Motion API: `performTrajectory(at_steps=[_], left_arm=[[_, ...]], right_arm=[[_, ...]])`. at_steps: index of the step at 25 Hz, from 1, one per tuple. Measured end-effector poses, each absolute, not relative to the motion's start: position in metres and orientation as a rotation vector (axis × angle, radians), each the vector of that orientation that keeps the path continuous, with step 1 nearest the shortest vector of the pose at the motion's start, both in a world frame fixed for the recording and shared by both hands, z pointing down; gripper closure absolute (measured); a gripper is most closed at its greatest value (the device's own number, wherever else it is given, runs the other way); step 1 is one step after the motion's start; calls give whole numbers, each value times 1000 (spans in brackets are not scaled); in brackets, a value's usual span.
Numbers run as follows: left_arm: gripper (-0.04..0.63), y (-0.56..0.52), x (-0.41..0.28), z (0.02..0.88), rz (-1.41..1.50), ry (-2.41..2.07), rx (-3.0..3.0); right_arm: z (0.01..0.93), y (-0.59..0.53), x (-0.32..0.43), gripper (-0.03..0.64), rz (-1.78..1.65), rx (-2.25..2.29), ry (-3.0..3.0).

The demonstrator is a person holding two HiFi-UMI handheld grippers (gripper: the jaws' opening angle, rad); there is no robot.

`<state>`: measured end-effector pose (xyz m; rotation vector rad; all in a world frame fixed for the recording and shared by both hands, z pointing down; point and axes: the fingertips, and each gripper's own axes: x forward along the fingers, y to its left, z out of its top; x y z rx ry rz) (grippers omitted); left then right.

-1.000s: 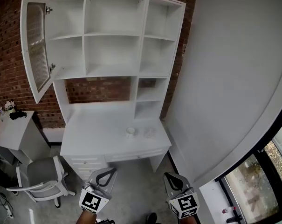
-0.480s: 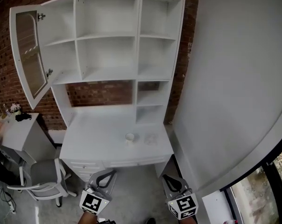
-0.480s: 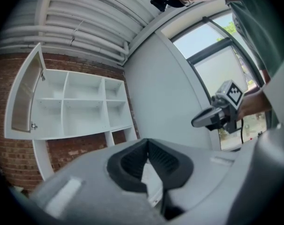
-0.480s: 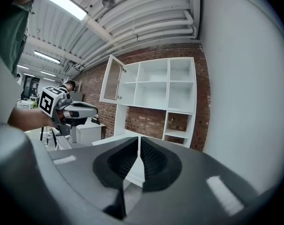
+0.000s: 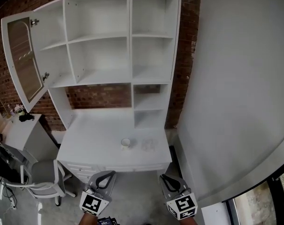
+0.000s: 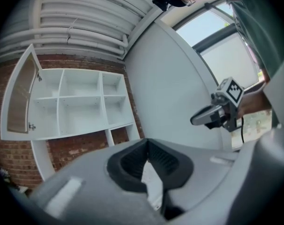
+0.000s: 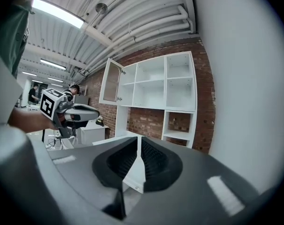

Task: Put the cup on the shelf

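Two empty: left gripper [image 5: 105, 175] closed | right gripper [image 5: 167, 179] opening | cup [image 5: 126, 143] well ahead on desk [image 5: 92, 135]

Office-like studio; brick wall [image 5: 102, 96], white desk [image 5: 95, 130] with shelf hutch [image 5: 99, 53], swivel chair [image 5: 41, 172], strip-lit ceiling [image 7: 132, 18]

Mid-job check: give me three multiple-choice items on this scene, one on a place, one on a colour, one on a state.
1. Where is the cup?
A. on the desk
B. on the top shelf
C. on a stool

2. What colour is the shelf unit?
A. black
B. white
C. brown

3. The shelf unit's glass door is:
A. shut
B. taken off
C. swung open

Answers:
1 A: it stands on the desk top, below the shelves.
2 B: every board is white against the brick wall.
3 C: it hangs out to the left on its hinges.
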<state>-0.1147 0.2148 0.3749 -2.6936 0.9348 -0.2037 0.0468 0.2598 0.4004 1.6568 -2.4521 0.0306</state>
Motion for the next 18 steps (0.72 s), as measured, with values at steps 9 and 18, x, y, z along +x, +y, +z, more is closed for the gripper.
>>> performTrajectory(at_steps=[9, 18], left_arm=[[594, 192, -80, 377, -236, 940, -2688], [594, 129, -65, 389, -241, 832, -2733]], right_arm=[[409, 235, 80, 579, 62, 1654, -2474], [420, 188, 92, 572, 107, 1732, -2396]])
